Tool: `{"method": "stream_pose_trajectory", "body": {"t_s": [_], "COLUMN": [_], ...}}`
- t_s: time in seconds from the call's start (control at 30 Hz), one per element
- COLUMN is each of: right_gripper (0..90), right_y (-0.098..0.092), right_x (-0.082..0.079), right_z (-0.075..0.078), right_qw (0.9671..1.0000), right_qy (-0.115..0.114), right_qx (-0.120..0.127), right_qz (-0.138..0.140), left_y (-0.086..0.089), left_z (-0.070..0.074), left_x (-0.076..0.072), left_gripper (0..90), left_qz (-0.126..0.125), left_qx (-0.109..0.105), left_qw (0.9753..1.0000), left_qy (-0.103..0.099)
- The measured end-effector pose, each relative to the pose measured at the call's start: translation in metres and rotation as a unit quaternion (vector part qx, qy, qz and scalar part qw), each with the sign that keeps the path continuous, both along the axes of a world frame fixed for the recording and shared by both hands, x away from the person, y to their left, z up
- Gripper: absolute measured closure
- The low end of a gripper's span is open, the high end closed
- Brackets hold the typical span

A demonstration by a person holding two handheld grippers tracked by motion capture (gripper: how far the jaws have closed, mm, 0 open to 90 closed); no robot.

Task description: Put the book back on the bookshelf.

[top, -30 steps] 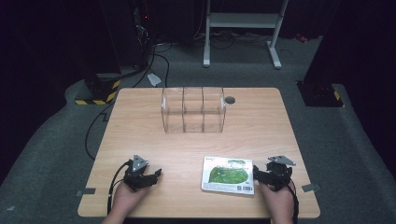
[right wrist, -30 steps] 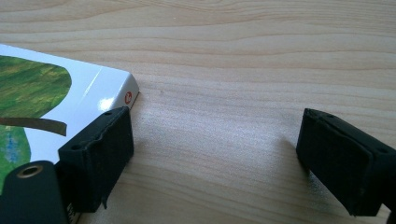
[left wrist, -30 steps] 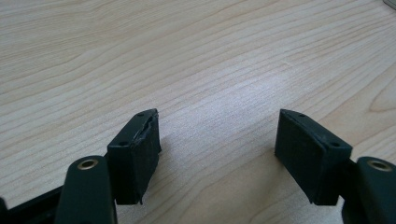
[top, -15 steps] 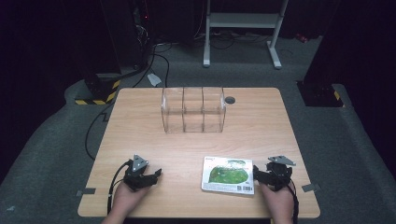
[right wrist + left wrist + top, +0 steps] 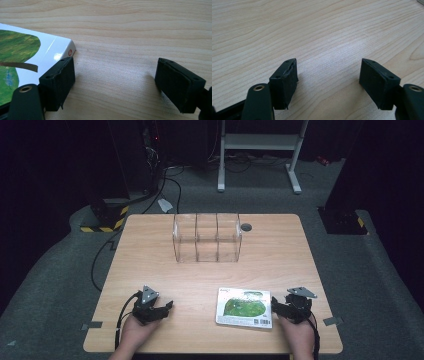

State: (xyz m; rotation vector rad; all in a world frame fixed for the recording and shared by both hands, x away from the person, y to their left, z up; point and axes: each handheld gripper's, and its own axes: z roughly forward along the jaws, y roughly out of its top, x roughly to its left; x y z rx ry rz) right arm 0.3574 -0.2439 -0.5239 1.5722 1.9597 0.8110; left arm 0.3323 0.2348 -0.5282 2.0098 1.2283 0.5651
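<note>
- The flat white book [image 5: 244, 307] with a green oval picture lies on the table [image 5: 280, 255] near its front edge, at about 5 o'clock from the clear divided box [image 5: 207, 237].
- Its cover print is too small to read.
- The right gripper [image 5: 283, 307] sits just beside the book's right edge, jaws wide apart, holding nothing.
- The left gripper [image 5: 167, 306] rests at 7 o'clock, also spread wide and empty.

A flat white book [image 5: 244, 307] with a green oval picture lies face-up near the table's [image 5: 210, 280] front edge.
</note>
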Motion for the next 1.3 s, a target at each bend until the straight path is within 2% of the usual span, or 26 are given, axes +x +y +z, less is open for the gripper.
{"method": "stream_pose_trajectory", "body": {"t_s": [0.13, 0.3, 0.43, 0.57, 0.97, 1.3], "right_gripper": [16.2, 17.7, 18.1, 20.9, 22.2, 23.1], "right_y": [0.000, 0.005, 0.009, 0.015, 0.036, 0.045], "right_x": [-0.002, -0.011, -0.016, -0.024, -0.032, -0.031], "right_z": [0.004, 0.019, 0.024, 0.029, 0.029, 0.019], "right_qw": [0.9999, 0.9991, 0.9987, 0.9979, 0.9963, 0.9958], "right_qy": [-0.009, -0.038, -0.044, -0.049, -0.035, -0.003], "right_qx": [0.009, 0.008, 0.010, 0.026, 0.050, 0.059], "right_qz": [0.003, 0.017, 0.024, 0.035, 0.061, 0.069], "left_y": [0.000, 0.000, 0.000, 0.000, 0.000, 0.000], "left_z": [0.000, 0.000, 0.000, 0.000, 0.000, 0.000], "left_x": [0.000, 0.000, 0.000, 0.000, 0.000, 0.000], "left_gripper": [30.7, 30.7, 30.7, 30.7, 30.7, 30.7], "left_qz": [0.000, 0.000, 0.000, 0.000, 0.000, 0.000], "left_qx": [-0.001, 0.000, 0.000, 0.000, 0.000, 0.000], "left_qw": [1.0000, 1.0000, 1.0000, 1.0000, 1.0000, 1.0000], "left_qy": [0.000, 0.000, 0.000, 0.000, 0.000, 0.000]}}
